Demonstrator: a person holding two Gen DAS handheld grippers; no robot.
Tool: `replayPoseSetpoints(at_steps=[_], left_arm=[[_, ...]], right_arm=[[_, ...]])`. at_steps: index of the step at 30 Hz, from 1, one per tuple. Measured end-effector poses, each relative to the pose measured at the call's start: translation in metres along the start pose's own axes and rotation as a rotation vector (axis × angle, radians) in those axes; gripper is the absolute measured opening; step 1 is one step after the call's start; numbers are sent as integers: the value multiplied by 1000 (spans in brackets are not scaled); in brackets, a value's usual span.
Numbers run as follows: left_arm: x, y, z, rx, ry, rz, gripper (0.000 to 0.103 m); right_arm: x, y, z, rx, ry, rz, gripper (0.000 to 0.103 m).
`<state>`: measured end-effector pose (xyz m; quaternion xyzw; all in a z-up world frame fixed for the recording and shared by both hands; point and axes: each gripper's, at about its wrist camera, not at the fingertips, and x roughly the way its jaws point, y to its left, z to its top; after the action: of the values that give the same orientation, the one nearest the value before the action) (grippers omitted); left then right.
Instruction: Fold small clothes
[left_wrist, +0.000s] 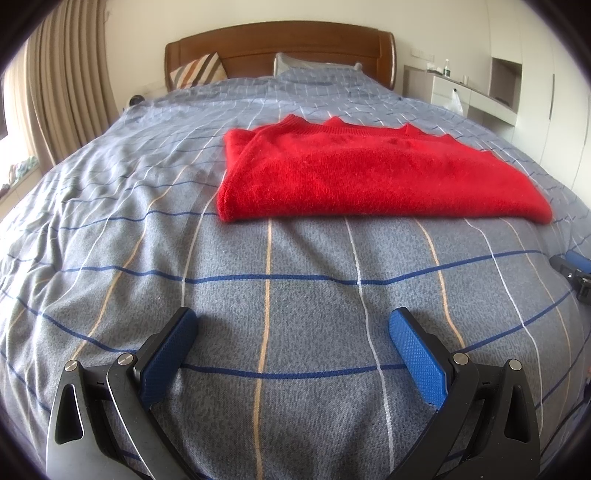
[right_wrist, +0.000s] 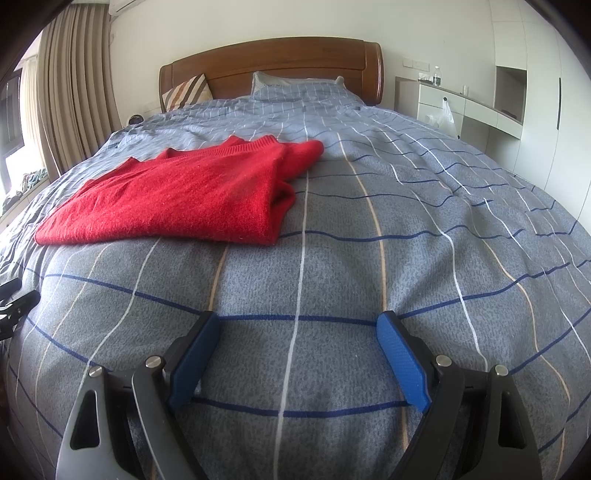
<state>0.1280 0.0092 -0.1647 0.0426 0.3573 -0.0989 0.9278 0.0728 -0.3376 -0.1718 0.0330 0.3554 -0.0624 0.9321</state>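
Note:
A red knitted sweater (left_wrist: 362, 173) lies folded flat on the grey checked bedcover (left_wrist: 258, 295); it also shows in the right wrist view (right_wrist: 177, 195), at the left. My left gripper (left_wrist: 293, 325) is open and empty, low over the bedcover, short of the sweater's near edge. My right gripper (right_wrist: 299, 328) is open and empty, over the bedcover to the right of the sweater. The right gripper's tip (left_wrist: 574, 266) shows at the right edge of the left wrist view; the left gripper's tip (right_wrist: 14, 302) shows at the left edge of the right wrist view.
A wooden headboard (left_wrist: 280, 48) and pillows (left_wrist: 199, 70) stand at the far end of the bed. Beige curtains (left_wrist: 62, 92) hang at the left. A white desk and cabinets (right_wrist: 480, 99) stand at the right.

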Motion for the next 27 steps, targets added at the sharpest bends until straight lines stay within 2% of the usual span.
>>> replayPoseSetpoints(at_steps=[27], left_arm=[[3,1,6,17,46,-4,103]], right_arm=[[0,2,-1,22,-15,-19,87]])
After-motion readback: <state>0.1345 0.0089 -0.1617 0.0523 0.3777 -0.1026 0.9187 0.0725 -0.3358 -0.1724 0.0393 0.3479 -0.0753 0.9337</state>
